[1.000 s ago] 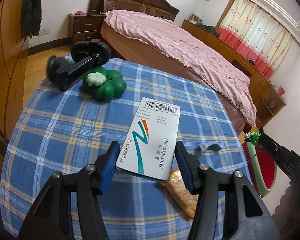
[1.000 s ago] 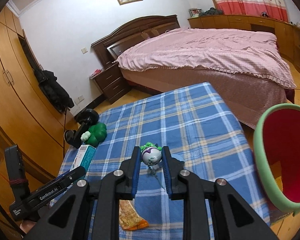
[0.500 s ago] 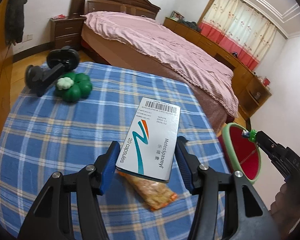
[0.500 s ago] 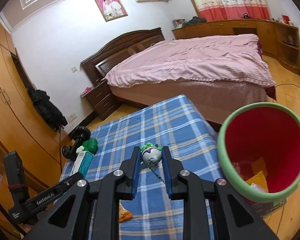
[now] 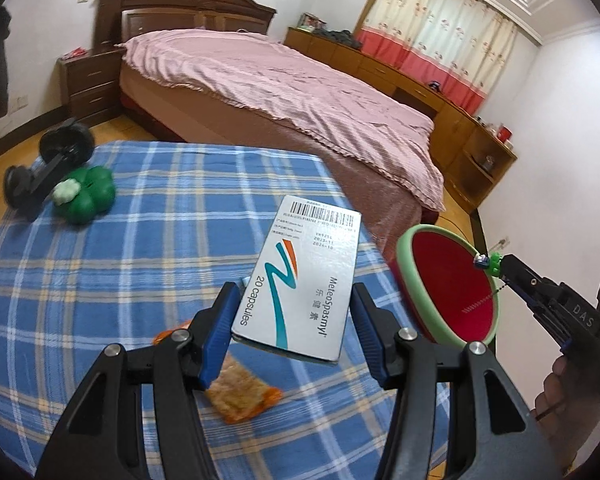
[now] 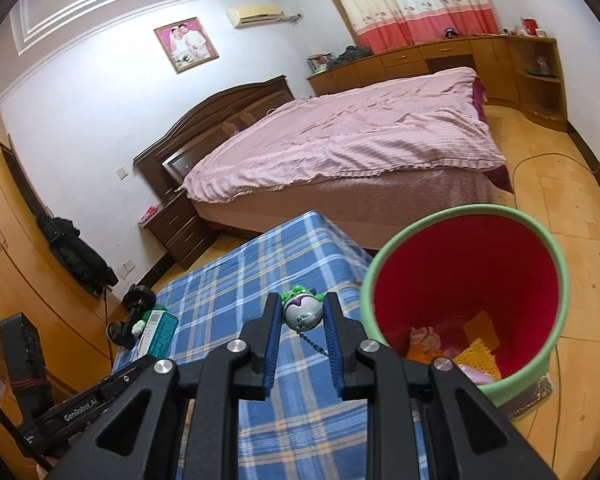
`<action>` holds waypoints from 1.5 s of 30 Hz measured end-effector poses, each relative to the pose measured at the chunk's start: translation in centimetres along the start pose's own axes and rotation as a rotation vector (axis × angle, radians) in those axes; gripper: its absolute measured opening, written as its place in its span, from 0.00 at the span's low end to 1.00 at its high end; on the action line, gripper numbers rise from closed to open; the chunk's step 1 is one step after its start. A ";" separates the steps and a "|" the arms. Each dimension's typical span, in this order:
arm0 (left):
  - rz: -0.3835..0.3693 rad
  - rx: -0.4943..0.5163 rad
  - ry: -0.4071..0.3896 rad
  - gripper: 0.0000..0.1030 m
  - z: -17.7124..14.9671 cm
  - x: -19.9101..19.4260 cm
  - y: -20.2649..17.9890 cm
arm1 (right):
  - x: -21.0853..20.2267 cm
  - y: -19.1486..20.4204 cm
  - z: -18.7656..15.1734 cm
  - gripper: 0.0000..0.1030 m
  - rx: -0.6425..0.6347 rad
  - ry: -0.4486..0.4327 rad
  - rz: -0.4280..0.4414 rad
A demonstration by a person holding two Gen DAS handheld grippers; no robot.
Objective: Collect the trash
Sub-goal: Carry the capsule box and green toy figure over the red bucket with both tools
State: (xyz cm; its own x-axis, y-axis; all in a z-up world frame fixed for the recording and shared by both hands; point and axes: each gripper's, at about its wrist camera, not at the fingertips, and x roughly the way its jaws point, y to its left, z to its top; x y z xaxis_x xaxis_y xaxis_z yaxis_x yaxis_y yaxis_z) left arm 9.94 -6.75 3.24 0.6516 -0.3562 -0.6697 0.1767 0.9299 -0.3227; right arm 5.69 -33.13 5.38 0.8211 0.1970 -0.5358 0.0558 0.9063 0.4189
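Two grippers are in play, each carrying one piece of trash, and there is one bin. The left gripper (image 5: 292, 322) pinches a single white medicine box (image 5: 306, 284) between its blue pads, which press on the box's long side edges near its near end; the box tilts up and away from the fingers, barcode end farthest out, above the blue plaid tablecloth (image 5: 148, 248). The right gripper (image 6: 302, 326) has its fingers drawn close together on one small round keychain toy (image 6: 302, 312) with a green top; the toy sits right at the fingertips, and its bead chain hangs down between them. One bin (image 6: 464, 280), green-rimmed and red inside, stands just off the table's right edge, to the right of the right gripper's fingertips, with a few scraps of pink, orange and yellow in its bottom. Left on the cloth are one orange snack wrapper (image 5: 240, 396) lying below the left gripper's fingers, one green clover-shaped toy (image 5: 88, 196) at the far left, and one black phone holder (image 5: 44, 164) touching it. In the left view the right gripper shows at the right, its tip over the bin's rim.
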 end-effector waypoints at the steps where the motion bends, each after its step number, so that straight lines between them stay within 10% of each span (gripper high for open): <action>1: -0.006 0.011 0.001 0.55 0.1 0.1 -0.6 | -0.1 -0.3 0.1 0.23 0.005 -0.003 -0.004; 45: -0.186 0.338 0.167 0.55 -1.7 14.1 -17.7 | -0.6 -16.4 -1.9 0.23 0.263 0.014 -0.242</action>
State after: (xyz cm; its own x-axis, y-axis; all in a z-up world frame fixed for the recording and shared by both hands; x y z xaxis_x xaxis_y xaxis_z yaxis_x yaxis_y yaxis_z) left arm 14.76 -28.45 -1.64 0.4621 -0.5054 -0.7288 0.5304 0.8161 -0.2296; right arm 3.19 -47.41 -2.55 0.7586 -0.0049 -0.6515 0.3936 0.8002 0.4524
